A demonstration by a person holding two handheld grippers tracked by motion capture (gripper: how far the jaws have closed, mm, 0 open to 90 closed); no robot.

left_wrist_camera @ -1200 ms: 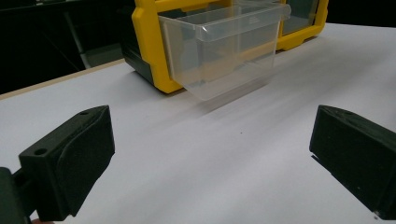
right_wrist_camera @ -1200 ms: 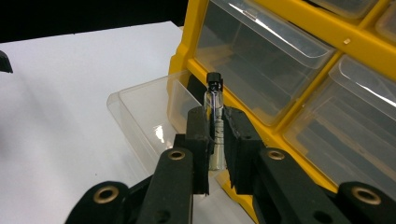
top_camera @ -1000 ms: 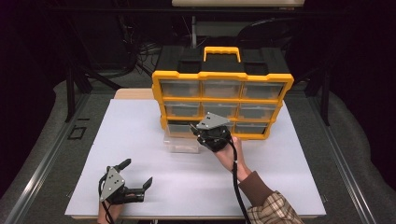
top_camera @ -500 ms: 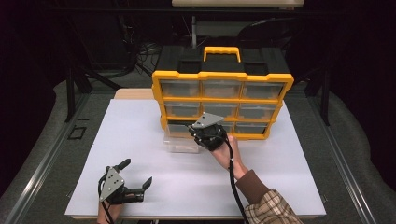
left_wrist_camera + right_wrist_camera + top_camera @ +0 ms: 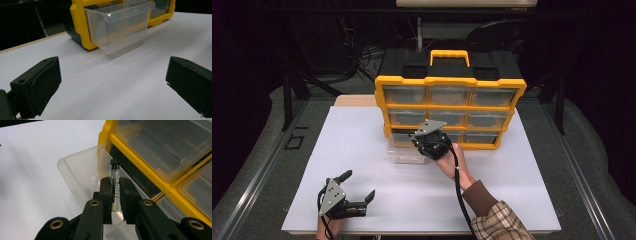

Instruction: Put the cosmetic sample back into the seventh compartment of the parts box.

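Left gripper (image 5: 360, 201) rests on the white table (image 5: 362, 150) near its front edge, jaws wide apart, empty. Clear drawer (image 5: 120, 25) pulled out of the yellow cabinet (image 5: 451, 112), bottom row. Right gripper (image 5: 116, 192) clamps a small glass vial (image 5: 114, 173), black cap, over the drawer. Vial markings unreadable.

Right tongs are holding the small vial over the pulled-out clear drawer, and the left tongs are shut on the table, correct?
Not quite. The left tongs are open, jaws wide apart, as the left gripper view shows. The right tongs do hold the vial over the clear drawer.
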